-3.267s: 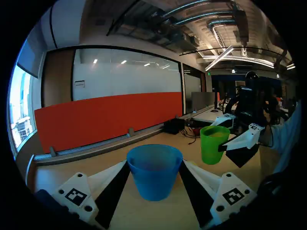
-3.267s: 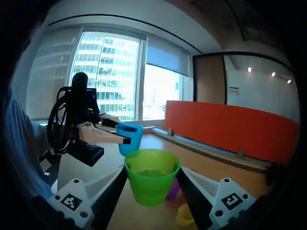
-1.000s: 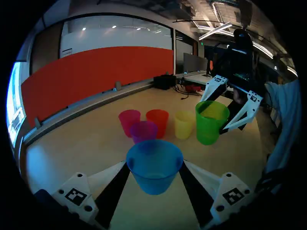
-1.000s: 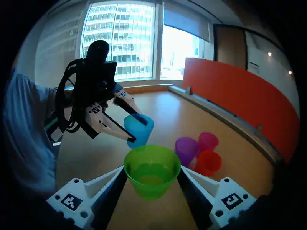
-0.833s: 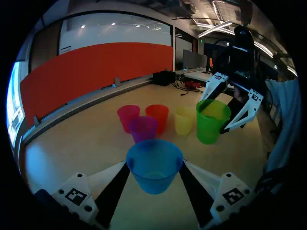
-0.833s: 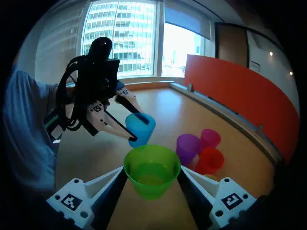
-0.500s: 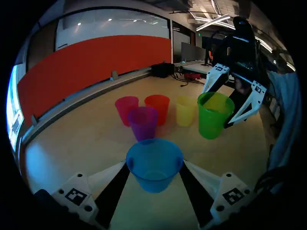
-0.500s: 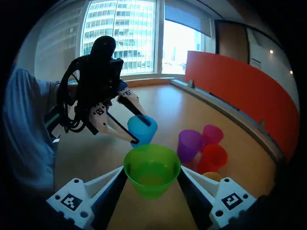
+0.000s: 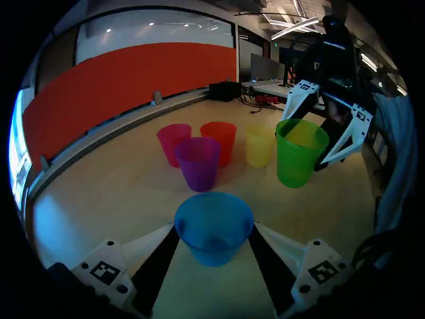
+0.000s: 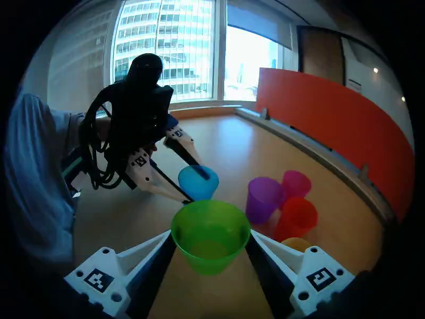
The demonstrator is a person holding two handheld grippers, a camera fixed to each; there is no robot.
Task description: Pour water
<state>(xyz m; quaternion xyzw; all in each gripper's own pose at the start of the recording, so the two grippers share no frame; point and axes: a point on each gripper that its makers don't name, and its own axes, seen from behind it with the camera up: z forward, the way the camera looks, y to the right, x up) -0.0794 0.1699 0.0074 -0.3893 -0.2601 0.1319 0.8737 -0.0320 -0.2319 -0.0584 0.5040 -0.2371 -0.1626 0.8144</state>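
My left gripper (image 9: pixel 214 250) is shut on a blue cup (image 9: pixel 214 234), held upright low over the wooden table (image 9: pixel 106 186). In the right gripper view that blue cup (image 10: pixel 198 182) shows between the left gripper's fingers, to the left of the other cups. My right gripper (image 10: pixel 211 255) is shut on a green cup (image 10: pixel 211 242) with a little liquid at its bottom. The green cup (image 9: pixel 299 151) appears upright at the right in the left gripper view, clasped by the right gripper (image 9: pixel 324 133). Both cups hang close above the tabletop.
Purple (image 9: pixel 198 162), pink (image 9: pixel 174 143), red (image 9: pixel 219 141) and yellow (image 9: pixel 260 143) cups stand grouped on the table ahead. An orange wall panel (image 9: pixel 133 74) runs behind. A person's blue sleeve (image 10: pixel 32 181) is at the left. Cables and a black box (image 9: pixel 226 91) lie at the table's far end.
Both grippers have come down toward the table with their cups. The standing cups now look nearer and larger. The blue cup sits lower beside the purple one.
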